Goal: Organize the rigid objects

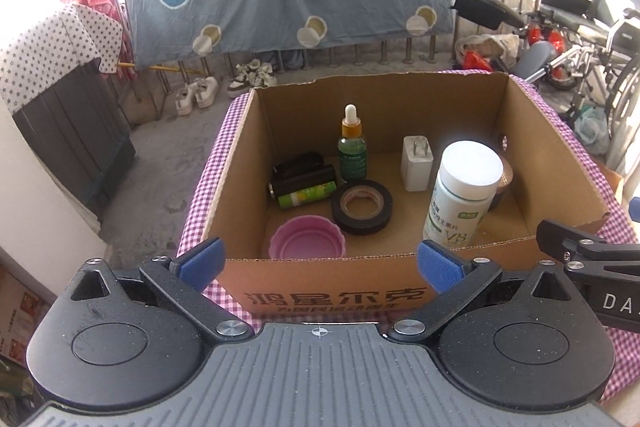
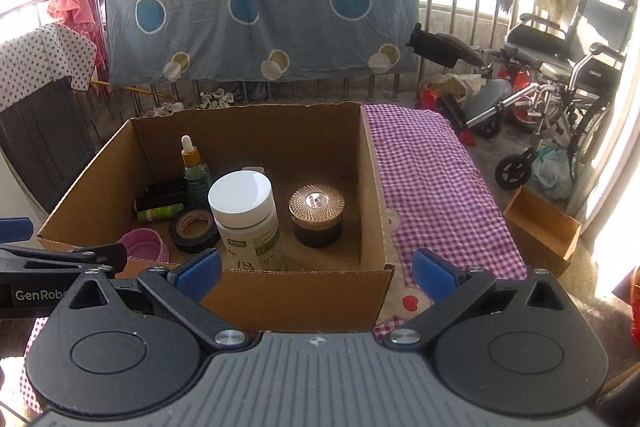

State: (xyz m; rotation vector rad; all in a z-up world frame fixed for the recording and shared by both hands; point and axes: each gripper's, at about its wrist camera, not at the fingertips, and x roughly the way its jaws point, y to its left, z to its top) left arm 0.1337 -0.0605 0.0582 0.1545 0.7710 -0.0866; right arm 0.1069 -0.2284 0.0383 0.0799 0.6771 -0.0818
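Box: corrugated cardboard box [image 1: 360,291], open top, ragged cut rims, sitting on the purple gingham cloth [image 2: 432,179] that covers the desk.
Bottles: white plastic vitamin bottle [image 1: 460,195] with a flat round cap, upright near the front wall; green glass dropper bottle [image 1: 352,151] upright toward the back.
Flat things: black tape roll [image 1: 362,207], a glossy ring lying flat; pink scalloped cup [image 1: 308,241] in the front left corner (rim up).
Others: white boxy charger [image 1: 417,163]; black and green cylinders [image 1: 304,183] lying on their sides; dark jar [image 2: 317,215] with a faceted metallic lid by the right wall.
Room: bare floor between jar and vitamin bottle; cloth right of the box is free.
Left claw [image 1: 320,261]: spread wide, empty, in front of the box.
Right claw [image 2: 318,269]: spread wide, empty, at the box's front right corner.
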